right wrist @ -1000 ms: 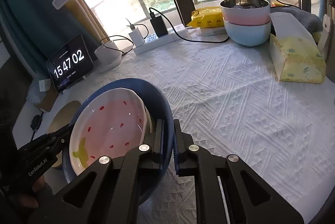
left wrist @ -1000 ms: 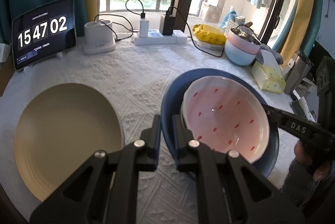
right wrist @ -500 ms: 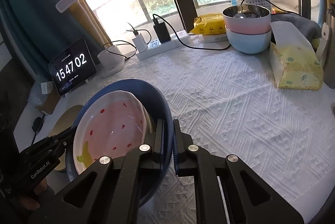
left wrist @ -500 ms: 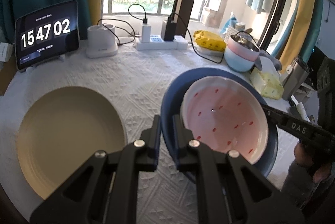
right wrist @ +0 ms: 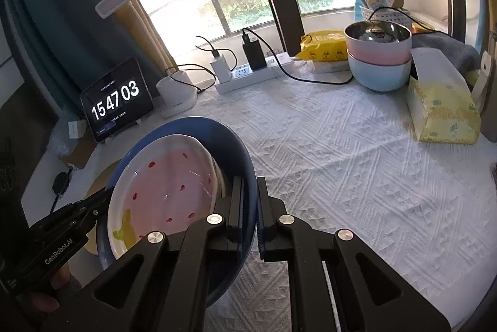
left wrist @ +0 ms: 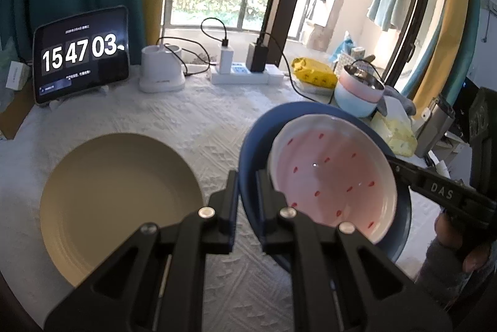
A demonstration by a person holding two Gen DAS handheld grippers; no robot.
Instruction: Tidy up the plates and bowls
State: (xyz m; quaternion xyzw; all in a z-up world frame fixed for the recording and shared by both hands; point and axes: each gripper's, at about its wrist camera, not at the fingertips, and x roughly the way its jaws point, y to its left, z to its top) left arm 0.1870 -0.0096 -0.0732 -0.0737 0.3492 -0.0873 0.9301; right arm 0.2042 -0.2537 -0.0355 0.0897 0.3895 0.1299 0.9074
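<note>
A blue plate point(left wrist: 257, 133) hangs a little above the tablecloth with a pink bowl point(left wrist: 332, 176) with red specks sitting in it. My left gripper point(left wrist: 247, 181) is shut on the plate's near left rim. In the right wrist view my right gripper point(right wrist: 249, 192) is shut on the opposite rim of the blue plate point(right wrist: 192, 127), beside the pink bowl point(right wrist: 167, 183). Each gripper shows in the other's view: the right gripper point(left wrist: 396, 167), the left gripper point(right wrist: 105, 197). A beige plate point(left wrist: 118, 201) lies flat on the cloth to the left.
Stacked pink and pale-blue bowls point(right wrist: 377, 61) with a steel bowl on top stand at the back right, next to a yellow tissue box point(right wrist: 444, 111). A power strip point(right wrist: 248, 74) with cables, a white lamp base point(left wrist: 161, 74) and a tablet clock point(left wrist: 80, 52) line the back edge.
Both grippers have risen a little with the blue plate and the pink bowl in it, so the table looks farther off. The grips are unchanged.
</note>
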